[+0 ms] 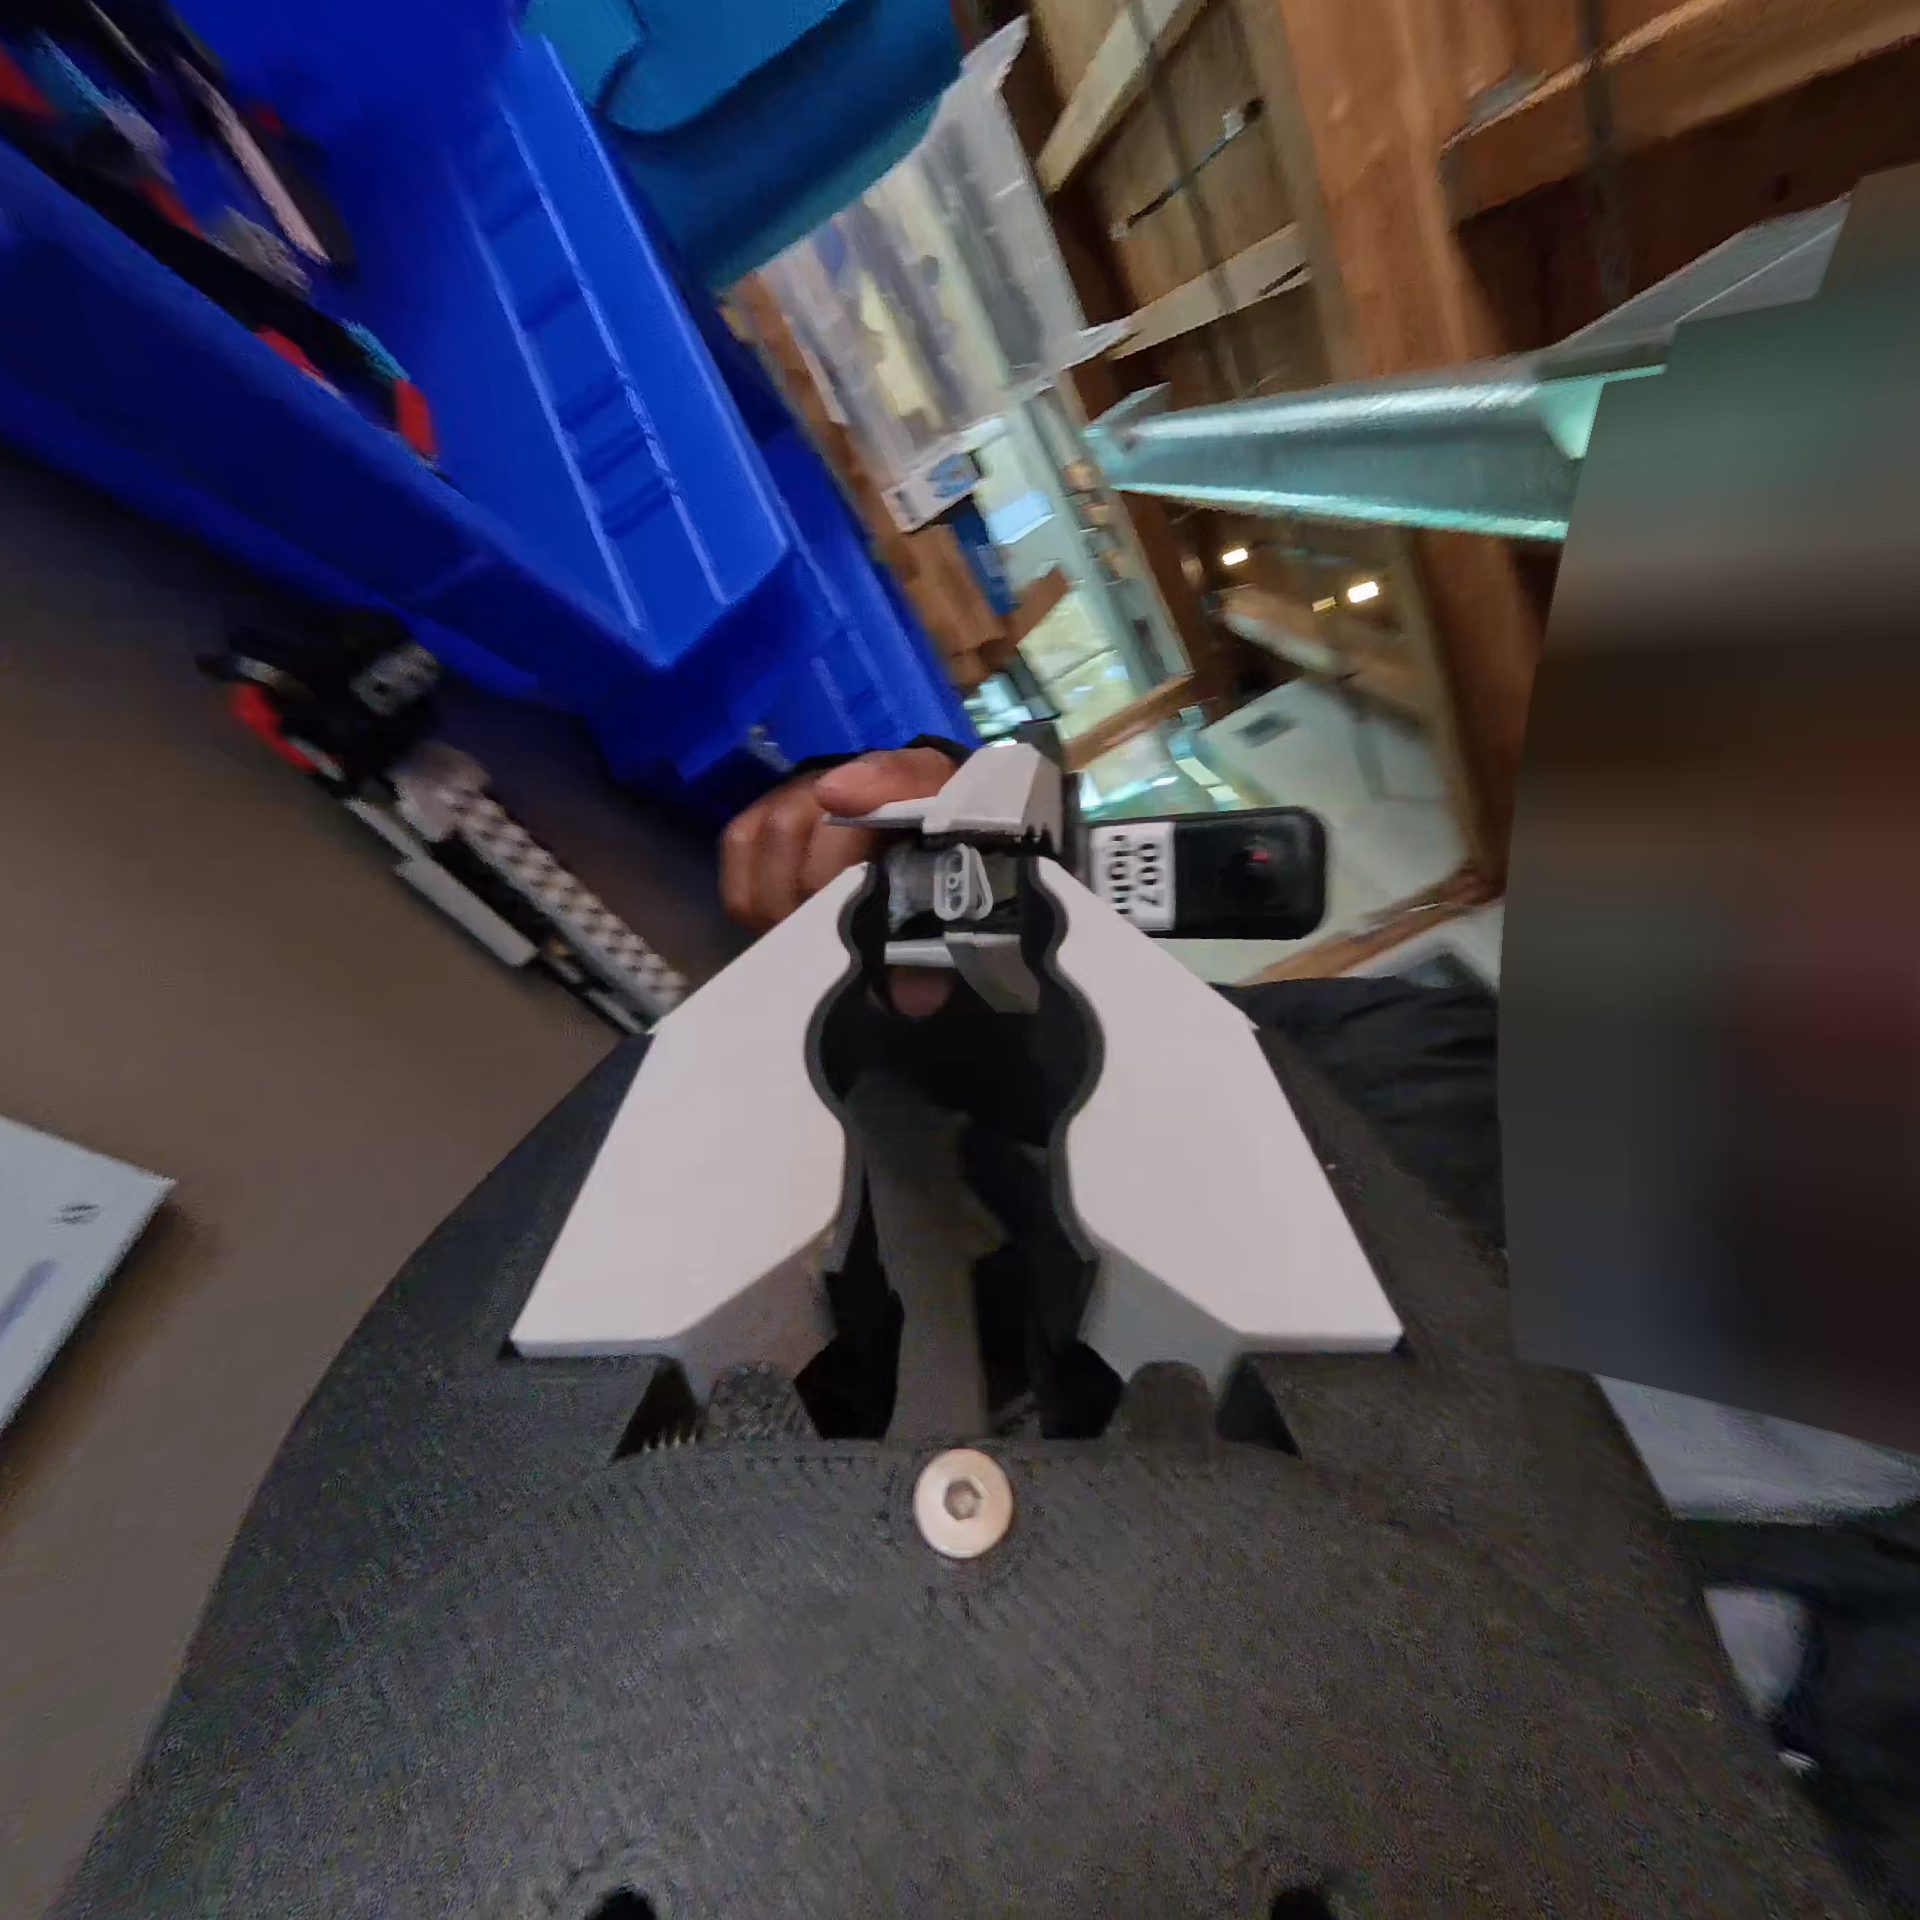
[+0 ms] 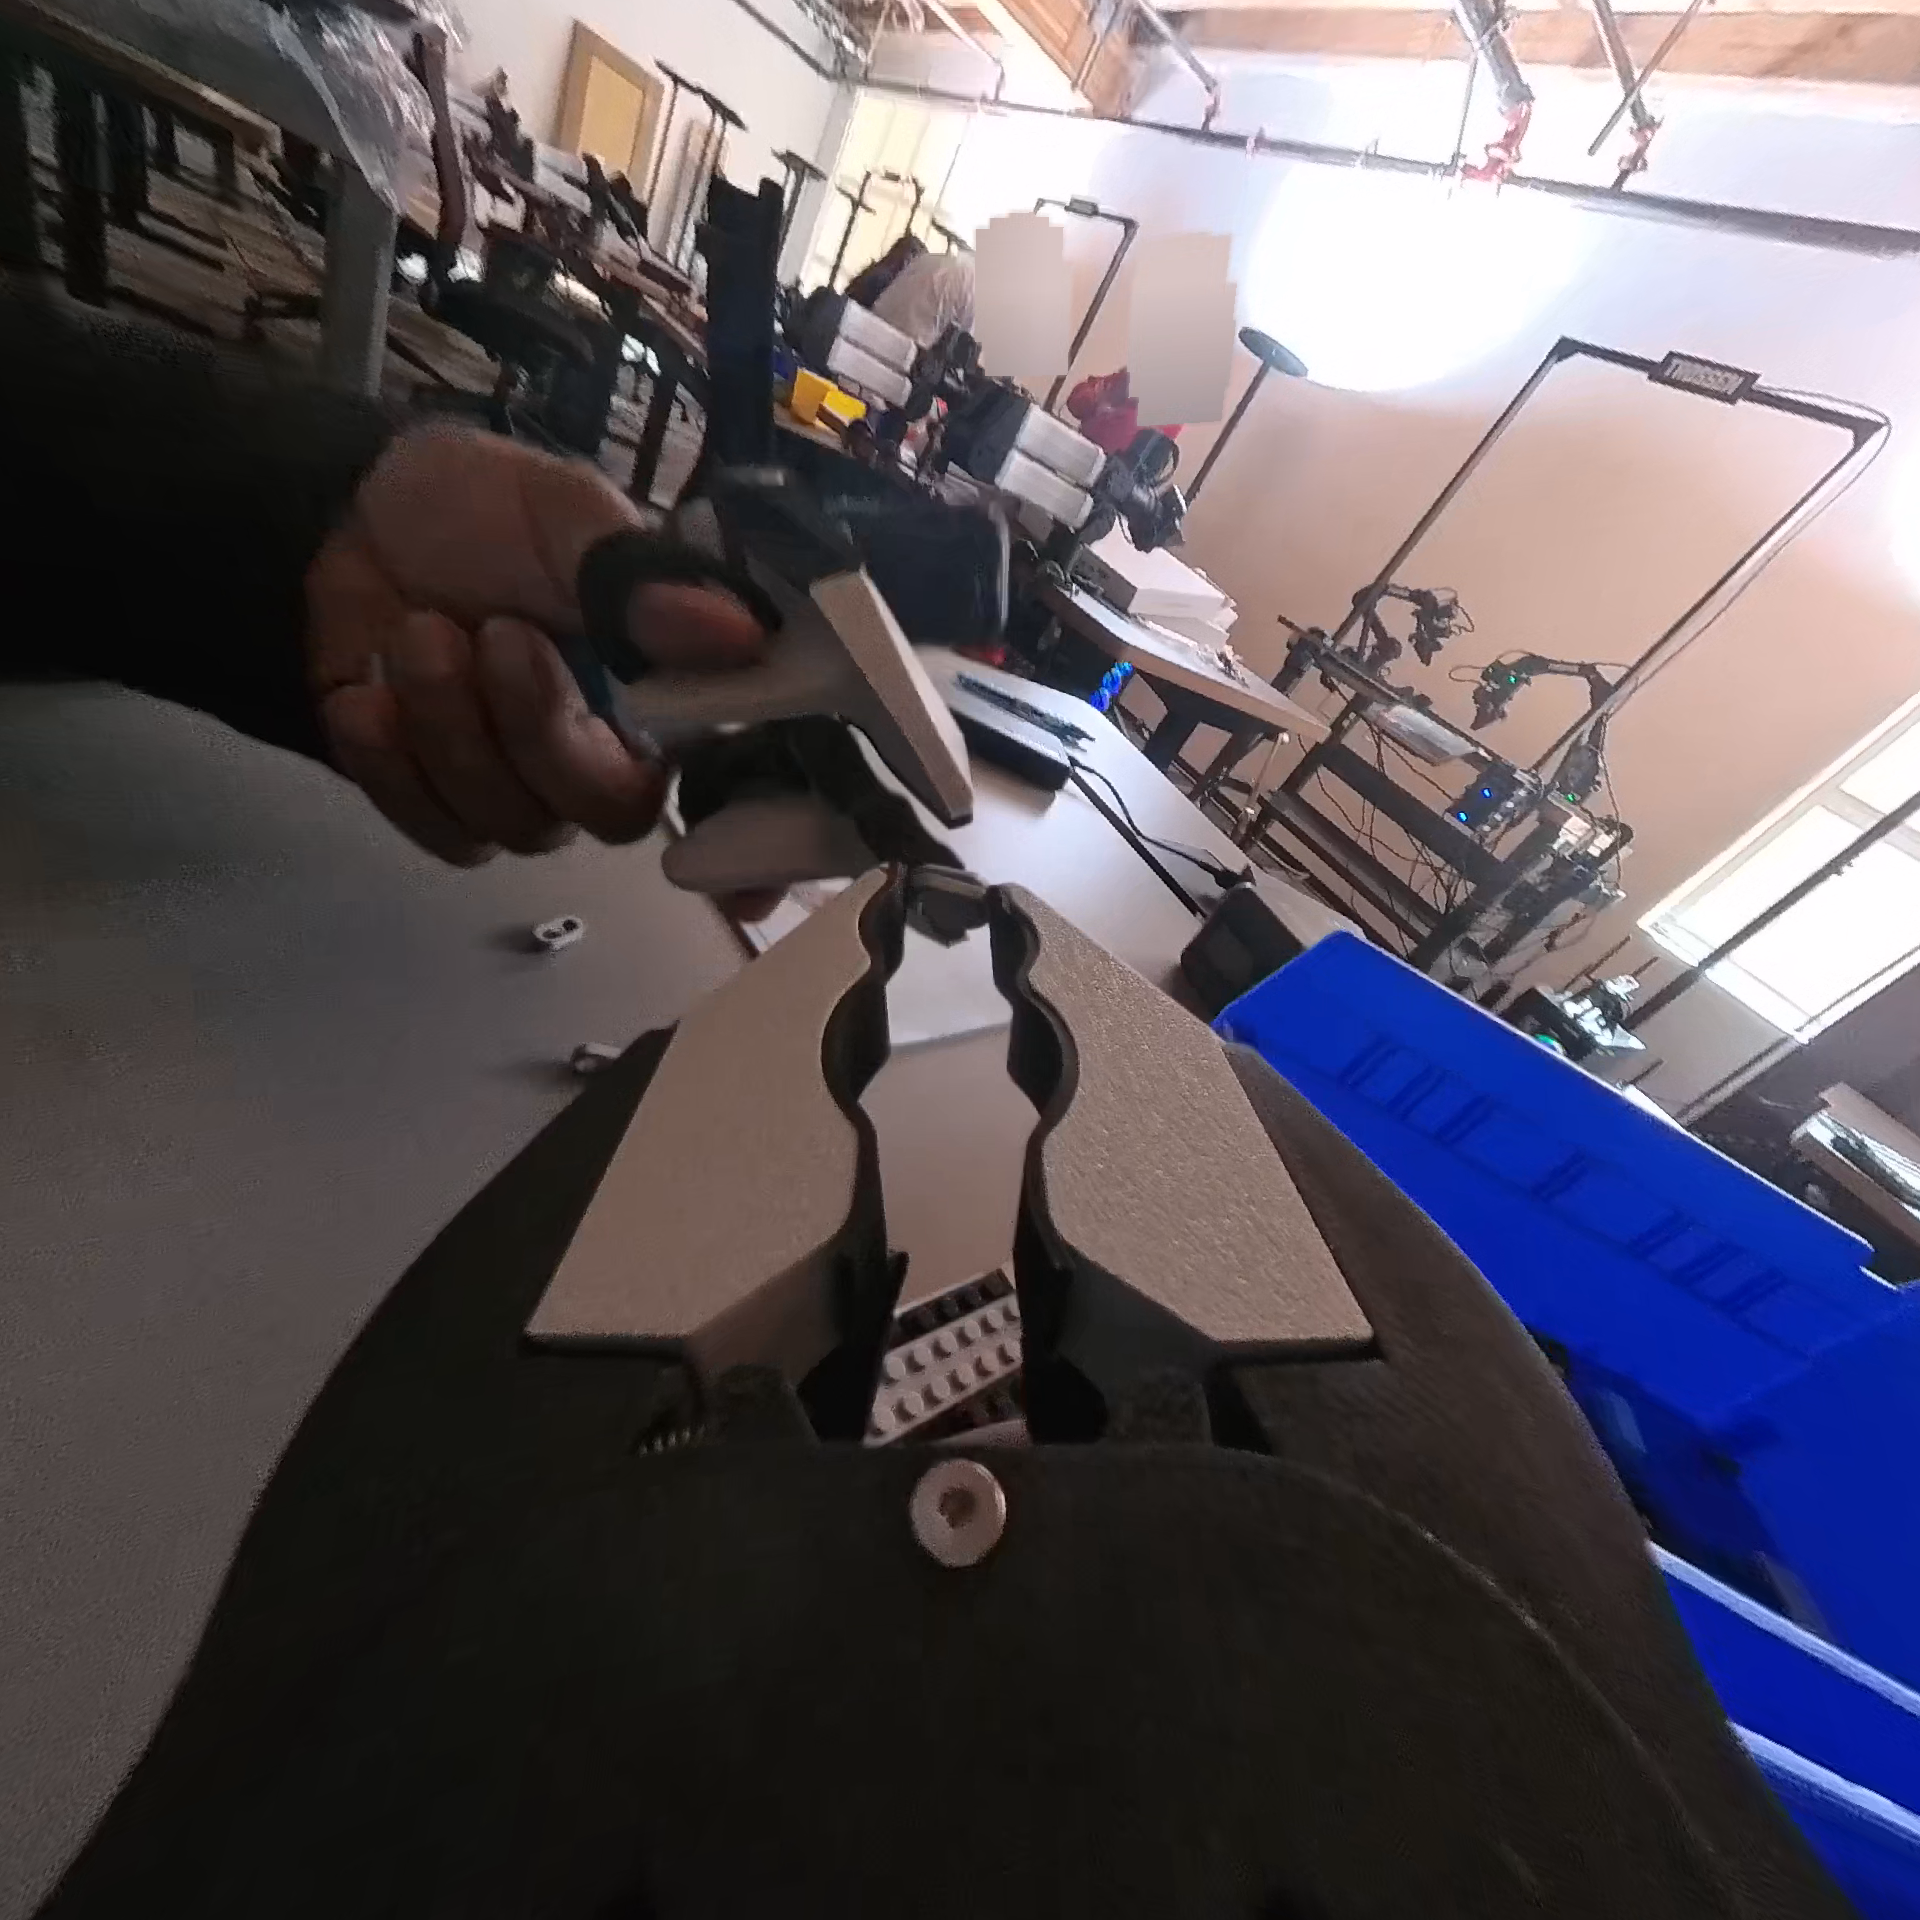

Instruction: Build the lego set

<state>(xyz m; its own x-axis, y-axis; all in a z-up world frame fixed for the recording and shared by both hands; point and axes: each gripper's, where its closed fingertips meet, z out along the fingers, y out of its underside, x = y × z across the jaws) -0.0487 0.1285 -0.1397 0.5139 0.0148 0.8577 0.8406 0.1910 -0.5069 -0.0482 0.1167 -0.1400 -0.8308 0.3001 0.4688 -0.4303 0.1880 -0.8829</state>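
Note:
My left gripper [image 1: 951, 899] and right gripper [image 2: 940, 904] meet tip to tip above the table. A small grey lego piece [image 1: 958, 883] with oval holes sits between the left fingertips. The right gripper's fingers [image 1: 1003, 805] close on it from above and below. In the right wrist view the same piece [image 2: 940, 906] looks dark between my right fingertips, and the left gripper [image 2: 831, 727], held by a hand [image 2: 468, 665], reaches it from the upper left. Whether this is one piece or two joined ones I cannot tell.
A partly built black, red and grey lego model [image 1: 416, 748] lies on the table beside blue bins [image 1: 582, 416]. A studded grey plate [image 2: 956, 1361] shows under the right gripper. Two small grey pieces [image 2: 551, 932] [image 2: 592, 1058] lie on the table. A blue bin [image 2: 1558, 1195] stands at the right. Left and right tips are no more than a few centimetres apart. The studded grey plate [image 2: 956, 1361] is about 10 cm from my left fingertips. The left camera catches it too, in the left wrist view [image 1: 568, 898].

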